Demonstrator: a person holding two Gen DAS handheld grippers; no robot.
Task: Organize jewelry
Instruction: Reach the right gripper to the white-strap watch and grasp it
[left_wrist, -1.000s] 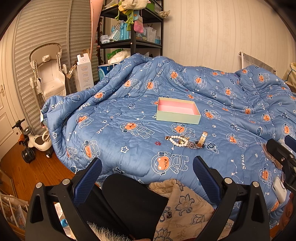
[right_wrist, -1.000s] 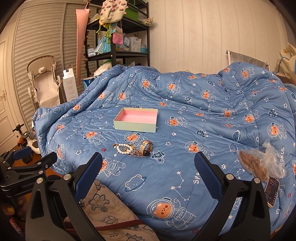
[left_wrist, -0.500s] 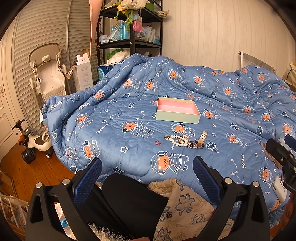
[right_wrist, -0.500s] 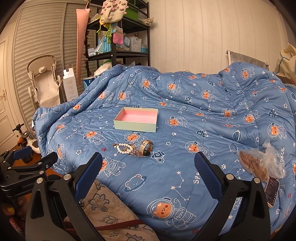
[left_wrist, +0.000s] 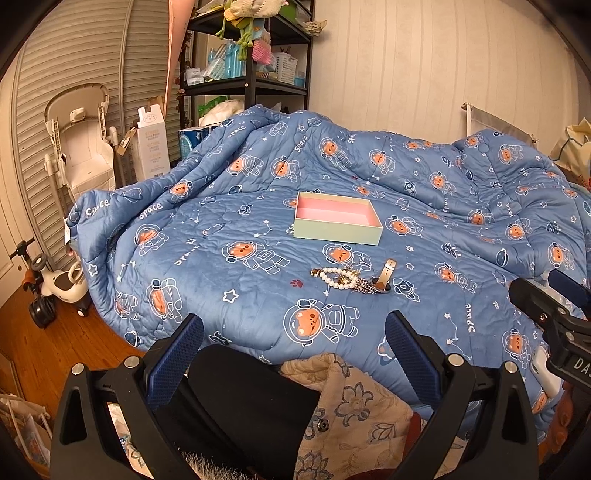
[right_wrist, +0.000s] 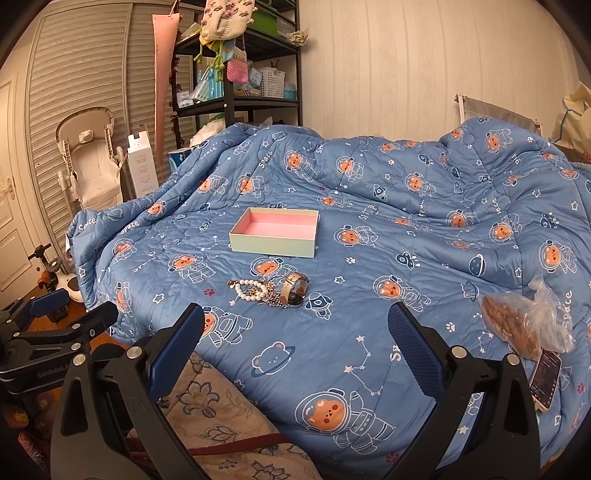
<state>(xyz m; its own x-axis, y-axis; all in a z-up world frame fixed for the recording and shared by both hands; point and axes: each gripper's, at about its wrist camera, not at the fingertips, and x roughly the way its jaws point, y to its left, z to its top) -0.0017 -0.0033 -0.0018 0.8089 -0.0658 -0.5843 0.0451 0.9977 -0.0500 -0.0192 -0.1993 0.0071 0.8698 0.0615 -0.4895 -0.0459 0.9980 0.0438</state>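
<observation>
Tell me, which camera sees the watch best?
The right wrist view: the watch shows its looped strap and dark face beside the pearl bracelet. In the left wrist view, the watch looks edge-on, partly behind the jewelry.

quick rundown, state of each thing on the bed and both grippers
box: open, empty, pink inside
pearl bracelet: loose on the quilt, outside the box
watch: on its side beside the bracelet, outside the box
left hand-held gripper: open, empty
right hand-held gripper: open, empty
plastic bag: lying crumpled near the phone
phone: screen lit
</observation>
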